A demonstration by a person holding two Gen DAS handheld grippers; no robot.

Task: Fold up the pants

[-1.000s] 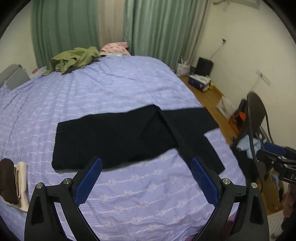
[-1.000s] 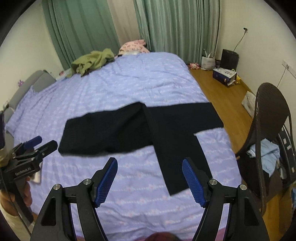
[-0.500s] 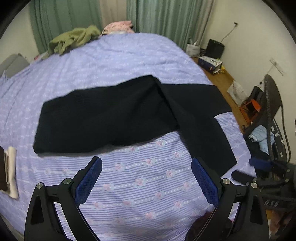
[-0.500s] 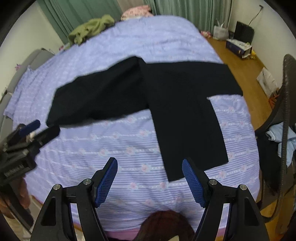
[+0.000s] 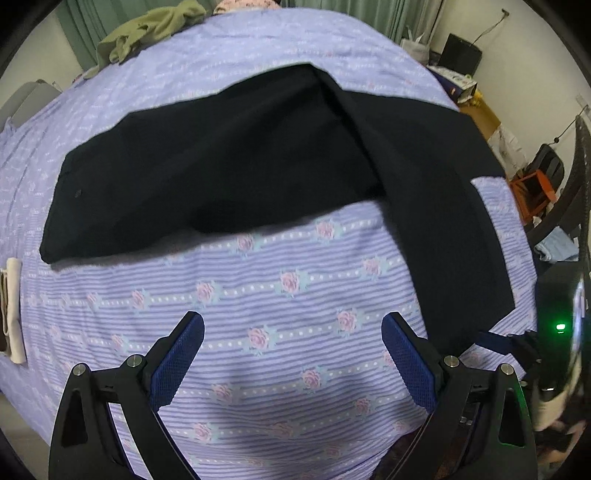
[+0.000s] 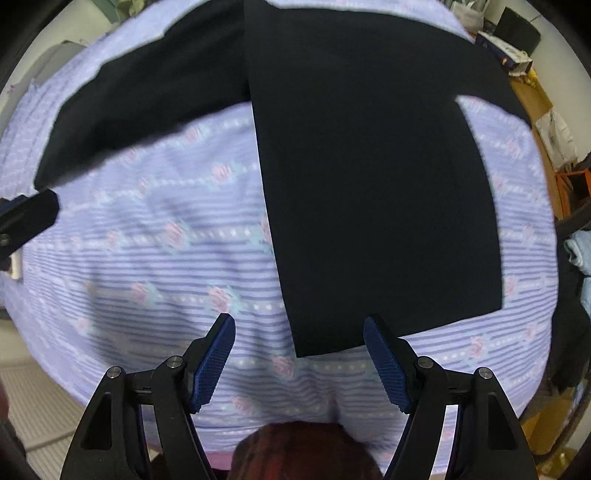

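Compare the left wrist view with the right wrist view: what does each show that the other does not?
Only the left wrist view shows the olive green clothes heaped at the far end of the bed and the whole spread of the left pant leg.

Only the right wrist view shows the near hem of the right pant leg in full, lying just ahead of the open right gripper.

Both show the black pants spread in an L on the purple floral bedsheet, and both grippers, including the left gripper, are open and empty.
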